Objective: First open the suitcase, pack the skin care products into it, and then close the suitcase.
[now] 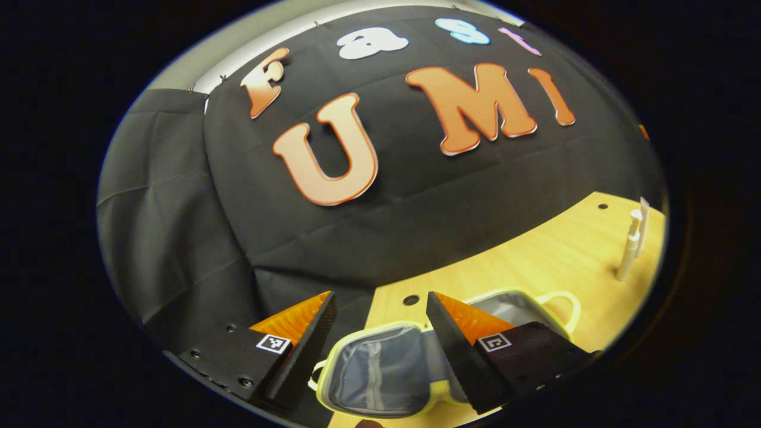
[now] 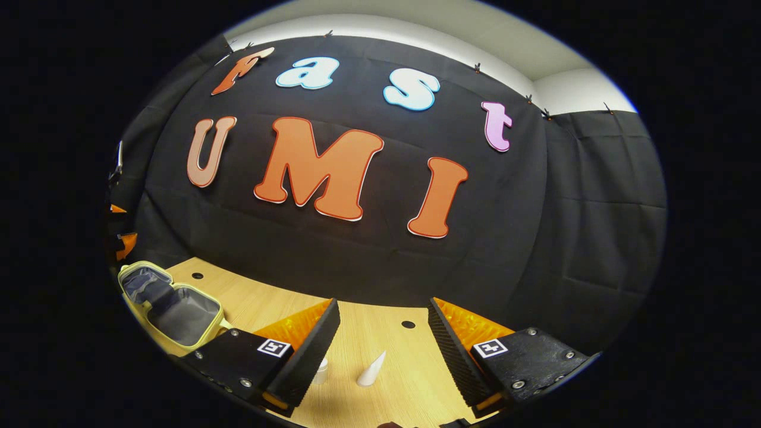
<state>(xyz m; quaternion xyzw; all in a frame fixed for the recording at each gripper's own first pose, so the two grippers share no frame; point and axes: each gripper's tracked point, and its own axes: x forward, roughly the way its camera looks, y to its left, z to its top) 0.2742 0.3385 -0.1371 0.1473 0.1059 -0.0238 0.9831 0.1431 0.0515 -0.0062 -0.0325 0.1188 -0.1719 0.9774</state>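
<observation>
Left gripper view: the left gripper (image 1: 380,333) hangs over the near edge of a wooden table (image 1: 535,255), its jaws spread wide with nothing between them. Below and between the fingers lies the suitcase (image 1: 380,371), a small case with a pale yellow rim, already open, both halves lying flat and showing a grey lining; a yellow handle (image 1: 562,306) loops out from the far half. Well apart from the case, toward the right of the table, stand two slim white bottles (image 1: 631,244), upright and close together. Right gripper view: the right gripper (image 2: 383,330) is likewise wide open and grips nothing, poised above the table (image 2: 380,321). Between its fingers, on the tabletop, stands a white cone-shaped tube (image 2: 372,368), and just beside the left-hand finger a small white bottle (image 2: 321,370), partly hidden by that finger. The open suitcase (image 2: 172,306) lies well apart at the far left of the table, lining exposed
</observation>
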